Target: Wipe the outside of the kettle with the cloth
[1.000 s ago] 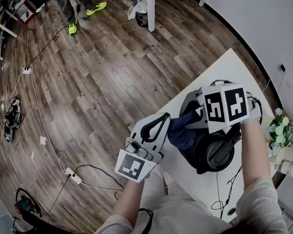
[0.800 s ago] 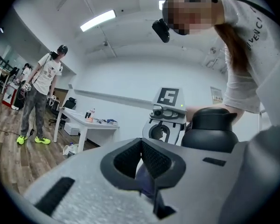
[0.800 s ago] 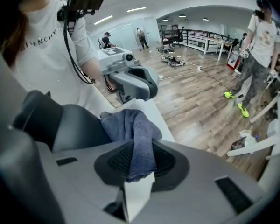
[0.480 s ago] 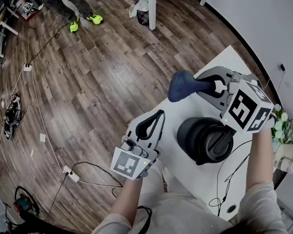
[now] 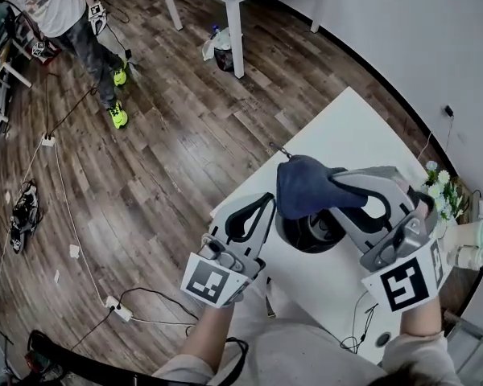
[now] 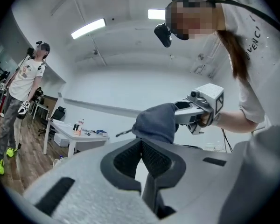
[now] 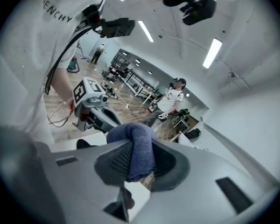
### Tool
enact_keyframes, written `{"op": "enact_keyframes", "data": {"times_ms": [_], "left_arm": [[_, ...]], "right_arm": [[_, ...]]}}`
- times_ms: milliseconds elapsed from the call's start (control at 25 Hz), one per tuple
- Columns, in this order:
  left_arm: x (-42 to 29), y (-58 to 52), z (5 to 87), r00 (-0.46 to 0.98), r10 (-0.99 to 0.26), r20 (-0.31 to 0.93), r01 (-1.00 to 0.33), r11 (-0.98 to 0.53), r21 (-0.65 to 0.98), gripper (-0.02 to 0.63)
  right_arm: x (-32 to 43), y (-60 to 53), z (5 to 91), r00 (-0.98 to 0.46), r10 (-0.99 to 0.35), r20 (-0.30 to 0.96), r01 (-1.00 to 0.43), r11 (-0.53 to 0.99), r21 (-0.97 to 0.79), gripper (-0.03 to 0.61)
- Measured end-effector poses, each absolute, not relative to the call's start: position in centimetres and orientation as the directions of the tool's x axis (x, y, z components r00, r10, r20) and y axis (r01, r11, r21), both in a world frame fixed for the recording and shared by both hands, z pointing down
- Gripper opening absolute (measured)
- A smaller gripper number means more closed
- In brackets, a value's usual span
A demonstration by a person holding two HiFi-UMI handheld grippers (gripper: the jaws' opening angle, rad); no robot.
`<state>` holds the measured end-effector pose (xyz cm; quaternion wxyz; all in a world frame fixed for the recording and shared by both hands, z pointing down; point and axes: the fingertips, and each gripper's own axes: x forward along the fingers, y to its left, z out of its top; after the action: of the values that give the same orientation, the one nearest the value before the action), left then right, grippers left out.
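Observation:
My right gripper point(image 5: 332, 193) is shut on a dark blue cloth point(image 5: 304, 185) and holds it in the air above the black kettle point(image 5: 307, 233). The kettle stands on the white table point(image 5: 346, 127) and is mostly hidden under the cloth and the gripper. In the right gripper view the cloth point(image 7: 136, 149) hangs bunched between the jaws. My left gripper point(image 5: 266, 198) hovers just left of the kettle, near the table's edge, shut with nothing in it. In the left gripper view its pads point(image 6: 151, 158) meet, and the cloth point(image 6: 155, 122) shows beyond them.
A small pot of flowers point(image 5: 441, 193) and a pale cup point(image 5: 469, 256) stand at the table's right end. A black cord point(image 5: 356, 328) trails off the near edge. Cables and a power strip point(image 5: 117, 293) lie on the wooden floor. A person point(image 5: 60, 10) stands far left by another white table point(image 5: 235, 22).
The right gripper lifted the cloth off the kettle's side, swung it up and away, then brought it back above the kettle. The left gripper has barely moved.

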<state>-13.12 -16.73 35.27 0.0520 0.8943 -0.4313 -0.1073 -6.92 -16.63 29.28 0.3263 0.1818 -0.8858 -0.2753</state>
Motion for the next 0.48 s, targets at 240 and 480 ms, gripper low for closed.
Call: {"op": "enact_keyframes", "data": {"times_ms": [240,480], "left_arm": [[-12.0,-13.8,35.4,0.575,-0.807,-0.136,-0.794,-0.59,0.146,0.008],[-11.0,-11.3,35.7,0.528,-0.84,-0.125,-0.827,-0.542,0.148,0.008]], "right_arm": [[-7.0,-9.4,31.9,-0.736,-0.44,0.514,0.013,0.75,0.662,0.063],[-3.4,-4.4,33.0,-0.81,-0.378,0.449,0.046,0.722,0.691,0.063]]}}
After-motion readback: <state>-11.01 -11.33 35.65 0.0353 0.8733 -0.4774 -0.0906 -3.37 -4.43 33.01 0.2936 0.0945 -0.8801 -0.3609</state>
